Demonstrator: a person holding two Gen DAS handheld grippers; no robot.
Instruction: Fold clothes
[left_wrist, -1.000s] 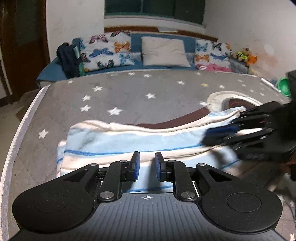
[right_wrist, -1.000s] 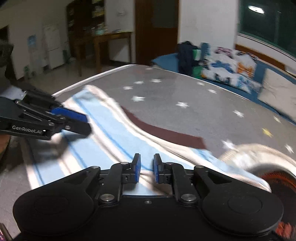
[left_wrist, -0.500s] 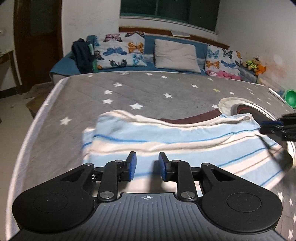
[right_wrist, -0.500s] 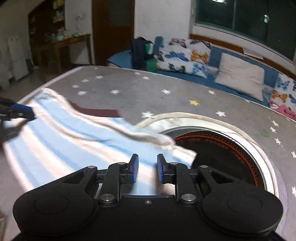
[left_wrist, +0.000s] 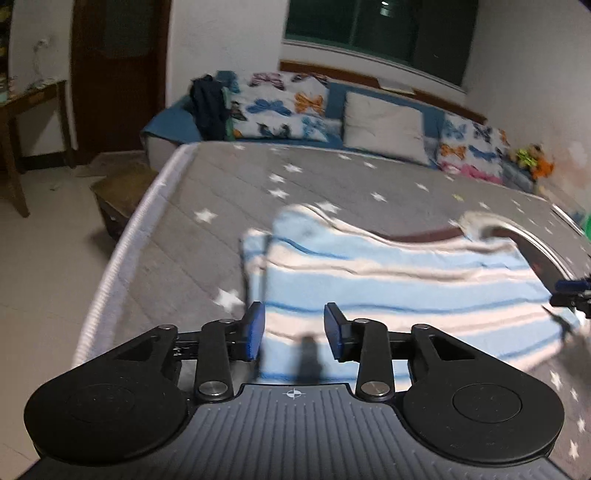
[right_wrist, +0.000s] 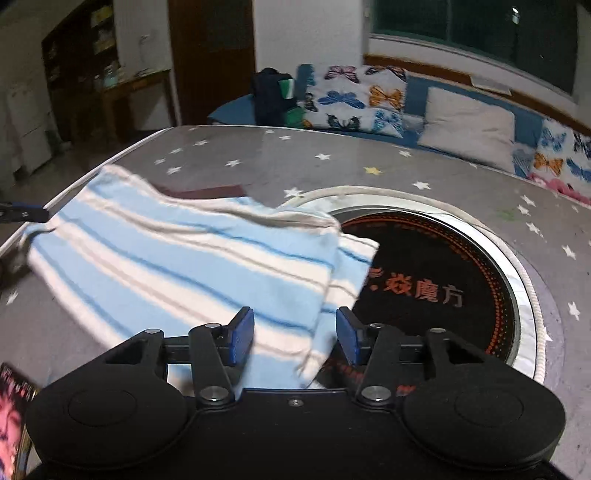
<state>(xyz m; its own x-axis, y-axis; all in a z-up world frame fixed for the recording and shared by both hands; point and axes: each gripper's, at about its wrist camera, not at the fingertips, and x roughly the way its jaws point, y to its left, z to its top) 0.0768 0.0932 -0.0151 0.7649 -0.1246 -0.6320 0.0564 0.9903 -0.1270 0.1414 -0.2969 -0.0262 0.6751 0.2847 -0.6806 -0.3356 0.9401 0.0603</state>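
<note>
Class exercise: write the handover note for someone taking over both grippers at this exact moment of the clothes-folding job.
Left gripper: open, empty, at the left end of the striped garment.
Right gripper: open, empty, at its right end.
The garment lies folded over on the star-patterned surface, one corner overlapping the round black panel.
Done: at least one fold.
Left: further folds, squaring the edges.

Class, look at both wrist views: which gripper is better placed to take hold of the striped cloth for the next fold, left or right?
Probably the right gripper: its jaws stand open directly over the folded corner of the striped cloth. The left gripper is also open, above a flat stretch just inside the opposite end.
</note>
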